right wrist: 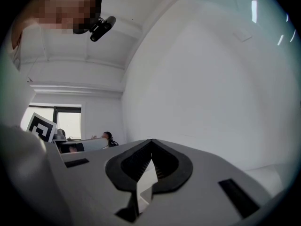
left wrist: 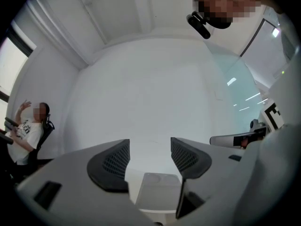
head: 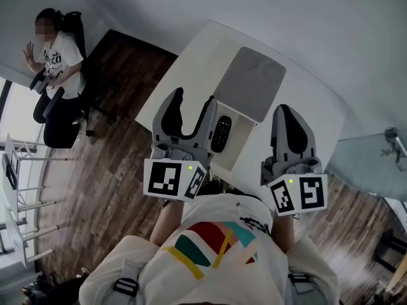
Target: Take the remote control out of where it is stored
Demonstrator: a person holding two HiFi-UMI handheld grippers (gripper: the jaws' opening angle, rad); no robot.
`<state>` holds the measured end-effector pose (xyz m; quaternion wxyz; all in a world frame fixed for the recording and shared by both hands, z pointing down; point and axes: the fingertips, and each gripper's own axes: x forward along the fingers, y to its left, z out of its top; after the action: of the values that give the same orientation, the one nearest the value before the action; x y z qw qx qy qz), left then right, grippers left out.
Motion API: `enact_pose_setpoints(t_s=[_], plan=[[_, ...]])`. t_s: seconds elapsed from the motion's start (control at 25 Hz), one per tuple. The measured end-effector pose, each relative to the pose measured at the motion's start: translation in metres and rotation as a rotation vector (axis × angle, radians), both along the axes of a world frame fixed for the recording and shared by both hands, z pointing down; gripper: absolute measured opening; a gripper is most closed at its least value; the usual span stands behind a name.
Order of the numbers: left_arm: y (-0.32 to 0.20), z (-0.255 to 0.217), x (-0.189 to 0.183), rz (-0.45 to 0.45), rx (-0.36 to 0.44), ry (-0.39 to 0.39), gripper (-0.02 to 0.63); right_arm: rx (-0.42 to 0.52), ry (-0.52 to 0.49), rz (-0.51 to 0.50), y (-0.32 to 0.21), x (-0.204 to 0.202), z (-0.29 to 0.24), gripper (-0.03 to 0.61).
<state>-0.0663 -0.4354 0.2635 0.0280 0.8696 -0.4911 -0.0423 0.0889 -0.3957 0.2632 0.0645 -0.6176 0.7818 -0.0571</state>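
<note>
A black remote control (head: pixel 220 133) lies in an open white drawer (head: pixel 240 143) at the near edge of a white table (head: pixel 191 62). A grey pad (head: pixel 251 81) with two round dents lies on the table just behind it, also showing low in the left gripper view (left wrist: pixel 157 185). My left gripper (head: pixel 194 101) is held above the drawer's left end, open, with nothing between its jaws (left wrist: pixel 150 149). The remote sits just right of its right jaw. My right gripper (head: pixel 284 112) hangs to the right of the drawer, shut and empty (right wrist: pixel 151 144).
A person (head: pixel 54 75) sits on a black office chair at the far left on the dark wood floor (head: pixel 108 157). A white rack (head: pixel 19 189) stands at the left edge. A glass panel (head: pixel 375 164) lies to the right of the table.
</note>
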Motion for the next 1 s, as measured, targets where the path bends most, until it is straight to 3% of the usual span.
enact_pose_setpoints(t_s=[0.16, 0.28, 0.36, 0.48, 1.0], plan=[[-0.008, 0.033, 0.015, 0.044, -0.096, -0.036, 0.261, -0.021, -0.019, -0.006, -0.006, 0.004, 0.011, 0.002], [-0.011, 0.087, 0.030, 0.076, -0.248, -0.065, 0.269, -0.045, -0.041, -0.010, -0.009, 0.006, 0.021, 0.002], [-0.008, 0.129, 0.040, 0.087, -0.365, -0.077, 0.342, -0.061, -0.057, -0.008, -0.010, 0.009, 0.027, 0.002], [-0.001, 0.178, 0.054, 0.104, -0.497, -0.122, 0.382, -0.082, -0.073, -0.002, -0.013, 0.015, 0.036, 0.002], [0.008, 0.264, 0.066, 0.130, -0.771, -0.246, 0.382, -0.164, -0.099, 0.011, -0.023, 0.035, 0.069, 0.002]])
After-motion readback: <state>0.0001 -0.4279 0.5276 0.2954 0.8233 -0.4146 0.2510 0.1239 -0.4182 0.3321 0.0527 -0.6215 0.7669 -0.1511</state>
